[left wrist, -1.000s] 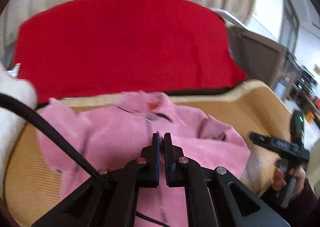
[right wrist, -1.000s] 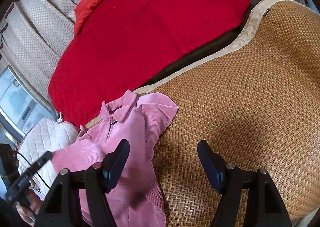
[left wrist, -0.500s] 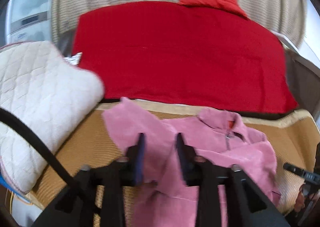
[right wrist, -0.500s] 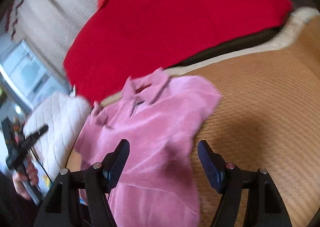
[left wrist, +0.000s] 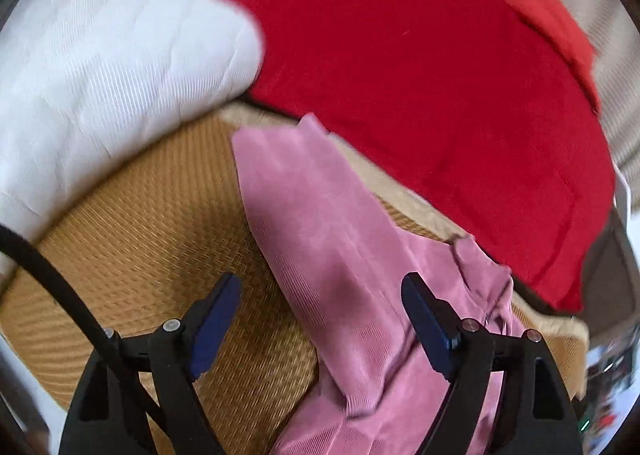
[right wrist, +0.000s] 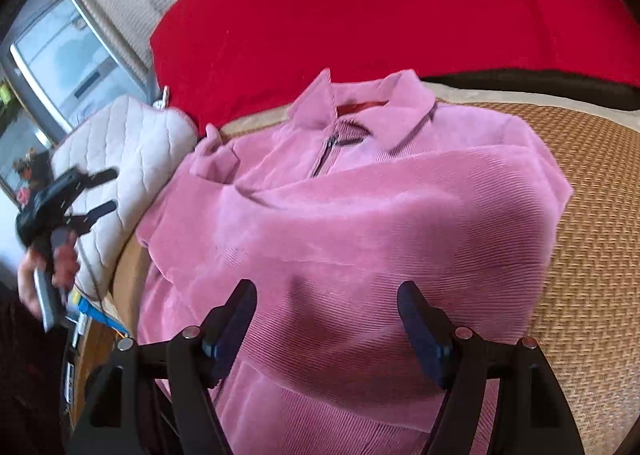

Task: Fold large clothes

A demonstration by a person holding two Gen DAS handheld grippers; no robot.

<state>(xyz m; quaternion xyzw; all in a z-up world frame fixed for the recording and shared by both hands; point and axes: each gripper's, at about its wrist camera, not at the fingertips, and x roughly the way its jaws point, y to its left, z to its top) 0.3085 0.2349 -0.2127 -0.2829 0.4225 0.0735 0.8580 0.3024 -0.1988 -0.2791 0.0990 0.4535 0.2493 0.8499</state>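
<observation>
A pink corduroy jacket (right wrist: 360, 215) with a collar and a zip lies front up on a woven mat (right wrist: 592, 215). One sleeve is folded across its chest. My right gripper (right wrist: 326, 291) hovers over the lower body of the jacket. It is open and its jaws are edging wider, with nothing pinched. My left gripper (left wrist: 320, 295) is open and its jaws are still spreading. The jacket's other sleeve (left wrist: 320, 223) lies flat between them, ungripped. In the right wrist view the left gripper (right wrist: 102, 193) shows at the jacket's left side, held by a hand (right wrist: 60, 263).
A white quilted cushion (left wrist: 100, 55) rests on the mat's (left wrist: 140, 235) left end, close to the sleeve. Behind the mat lie a red blanket (left wrist: 400, 75) and a red pillow (left wrist: 552, 23). A window (right wrist: 60, 67) stands at the far left.
The left gripper was shut over the jacket's middle; it has opened and swung left to the sleeve by the cushion. The right gripper moved from the bare mat to above the jacket.
</observation>
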